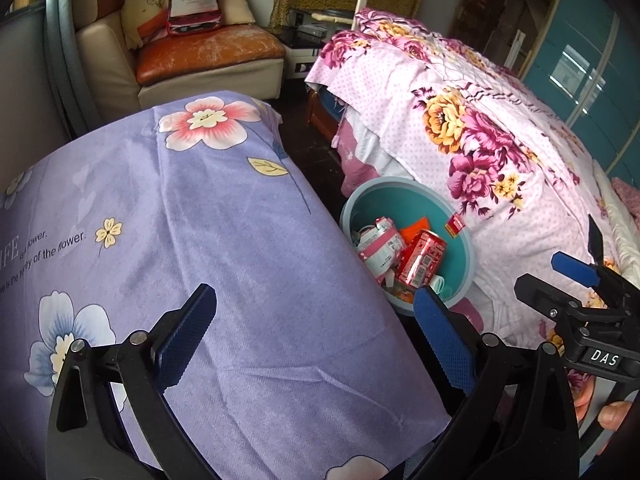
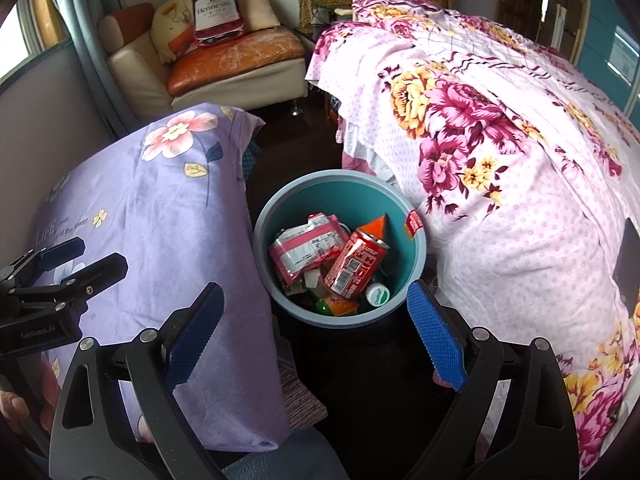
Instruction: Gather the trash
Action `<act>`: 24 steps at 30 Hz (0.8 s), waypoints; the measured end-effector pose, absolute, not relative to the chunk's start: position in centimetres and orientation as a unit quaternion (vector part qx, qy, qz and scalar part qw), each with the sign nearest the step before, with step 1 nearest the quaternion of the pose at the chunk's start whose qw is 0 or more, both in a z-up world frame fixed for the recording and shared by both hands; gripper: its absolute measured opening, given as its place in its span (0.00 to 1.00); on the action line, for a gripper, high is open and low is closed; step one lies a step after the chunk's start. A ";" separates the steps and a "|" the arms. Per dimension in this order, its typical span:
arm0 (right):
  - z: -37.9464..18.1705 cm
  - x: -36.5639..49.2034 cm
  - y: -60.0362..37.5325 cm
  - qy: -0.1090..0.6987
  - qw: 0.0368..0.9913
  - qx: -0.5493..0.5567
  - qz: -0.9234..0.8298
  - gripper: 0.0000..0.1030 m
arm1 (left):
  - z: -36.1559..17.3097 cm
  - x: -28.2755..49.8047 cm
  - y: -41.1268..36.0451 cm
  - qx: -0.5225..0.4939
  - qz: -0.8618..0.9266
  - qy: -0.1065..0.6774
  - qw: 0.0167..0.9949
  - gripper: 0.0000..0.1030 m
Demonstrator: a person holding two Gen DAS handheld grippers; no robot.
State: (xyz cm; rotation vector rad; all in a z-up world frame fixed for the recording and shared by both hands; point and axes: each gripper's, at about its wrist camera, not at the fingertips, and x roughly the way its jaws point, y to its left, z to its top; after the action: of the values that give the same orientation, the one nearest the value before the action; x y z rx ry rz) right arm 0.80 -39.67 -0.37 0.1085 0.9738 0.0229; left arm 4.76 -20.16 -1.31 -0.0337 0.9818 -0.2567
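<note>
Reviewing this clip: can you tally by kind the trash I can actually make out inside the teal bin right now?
In the teal bin, right wrist view:
Red drink can: 1
Pink-and-white wrapper: 1
Orange packet: 1
White-and-green bottle cap: 1
Orange-and-green packet at the bottom: 1
Total: 5 distinguishable; smaller scraps underneath are too hidden to count.

Home bedroom around me: a bed point(image 2: 500, 168) under a floral sheet, a worn cream sofa point(image 2: 224, 68) with cushions, a lilac flowered cloth point(image 1: 192, 232), and a teal waste bin point(image 2: 416, 256) on the floor.
</note>
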 end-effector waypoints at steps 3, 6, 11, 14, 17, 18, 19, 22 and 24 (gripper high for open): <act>-0.6 0.5 -39.3 0.468 0.882 0.054 0.016 0.86 | -1.7 4.5 -19.8 -0.019 -0.122 0.474 0.872 0.96; -0.8 0.3 -39.1 0.469 0.882 0.055 0.018 0.86 | -2.0 4.2 -19.7 -0.011 -0.114 0.472 0.874 0.96; -1.2 0.3 -38.6 0.467 0.883 0.046 0.015 0.86 | -2.3 3.9 -19.7 0.001 -0.103 0.469 0.877 0.96; -1.6 0.6 -38.8 0.469 0.881 0.050 0.019 0.86 | -2.5 4.0 -19.6 0.004 -0.099 0.469 0.877 0.96; -1.9 0.9 -39.0 0.474 0.879 0.054 0.019 0.86 | -2.6 4.1 -19.6 0.008 -0.096 0.469 0.878 0.96; -2.0 1.0 -39.1 0.474 0.878 0.054 0.020 0.86 | -2.6 4.1 -19.5 0.009 -0.095 0.469 0.878 0.96; -2.1 1.1 -39.2 0.475 0.878 0.054 0.020 0.86 | -2.7 4.2 -19.5 0.010 -0.094 0.469 0.878 0.96; -2.4 1.3 -39.2 0.477 0.877 0.055 0.019 0.86 | -2.8 4.5 -19.2 0.009 -0.090 0.470 0.878 0.96; -2.7 1.5 -39.3 0.479 0.876 0.055 0.018 0.86 | -3.0 4.5 -19.1 0.010 -0.088 0.471 0.877 0.96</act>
State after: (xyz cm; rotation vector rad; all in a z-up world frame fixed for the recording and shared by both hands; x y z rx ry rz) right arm 1.53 -39.25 -2.70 0.1139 0.9988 0.0385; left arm 4.54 -19.13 -2.95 0.0205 0.9833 -0.1837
